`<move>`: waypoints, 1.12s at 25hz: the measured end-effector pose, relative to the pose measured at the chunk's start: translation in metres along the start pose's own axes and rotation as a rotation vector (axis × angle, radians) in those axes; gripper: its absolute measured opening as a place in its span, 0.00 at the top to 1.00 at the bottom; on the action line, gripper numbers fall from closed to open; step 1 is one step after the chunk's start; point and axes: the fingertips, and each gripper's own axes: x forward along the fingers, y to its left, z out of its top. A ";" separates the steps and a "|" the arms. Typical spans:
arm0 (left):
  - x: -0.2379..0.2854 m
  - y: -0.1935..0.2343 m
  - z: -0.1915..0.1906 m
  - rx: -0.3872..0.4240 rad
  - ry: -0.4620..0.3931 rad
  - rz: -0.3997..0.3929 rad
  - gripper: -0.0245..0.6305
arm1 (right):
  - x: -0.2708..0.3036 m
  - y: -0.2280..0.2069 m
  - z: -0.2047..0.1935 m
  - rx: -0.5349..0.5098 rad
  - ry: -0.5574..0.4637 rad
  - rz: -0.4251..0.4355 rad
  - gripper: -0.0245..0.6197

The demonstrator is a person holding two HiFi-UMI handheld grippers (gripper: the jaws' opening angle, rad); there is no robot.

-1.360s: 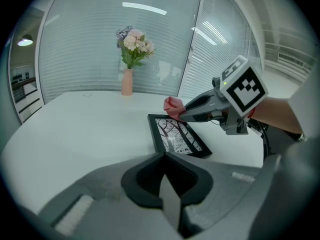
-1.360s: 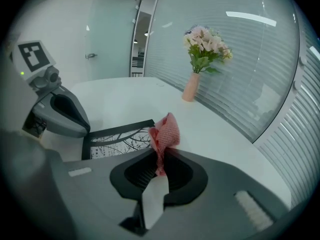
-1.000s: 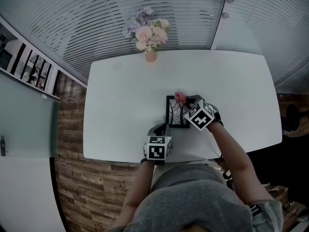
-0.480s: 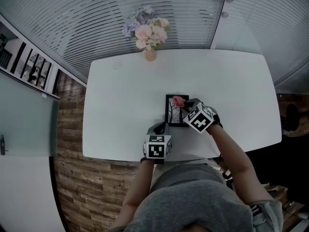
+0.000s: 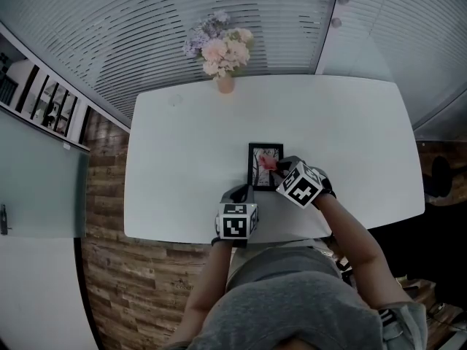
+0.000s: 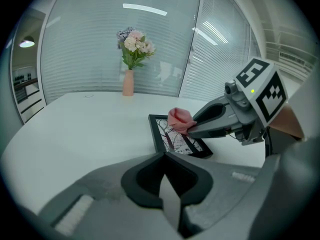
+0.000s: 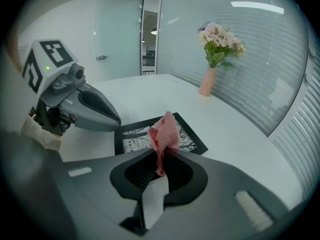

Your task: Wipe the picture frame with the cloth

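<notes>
Rt gripper (image 5: 281,168) clamped on pink cloth (image 5: 268,163), cloth down on the glass of frame (image 5: 258,178), lying flat on table (image 5: 182,137) toward near edge. Lt gripper (image 5: 241,194) jaws closed together, empty, parked just beside frame's near-left corner; contact can't be told. Vase (image 5: 225,84) w/ flowers well apart at far edge, blinds behind.
</notes>
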 end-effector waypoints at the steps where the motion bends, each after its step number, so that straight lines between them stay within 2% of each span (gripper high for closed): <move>1: 0.000 0.000 0.000 0.000 -0.001 0.001 0.96 | -0.001 0.002 -0.001 -0.001 -0.001 0.006 0.90; 17: 0.000 0.000 0.001 0.011 -0.009 0.023 0.96 | -0.014 0.042 -0.013 -0.024 0.007 0.092 0.90; 28: 0.001 0.000 0.002 0.010 -0.024 0.059 0.96 | -0.015 0.045 -0.016 -0.022 -0.004 0.085 0.90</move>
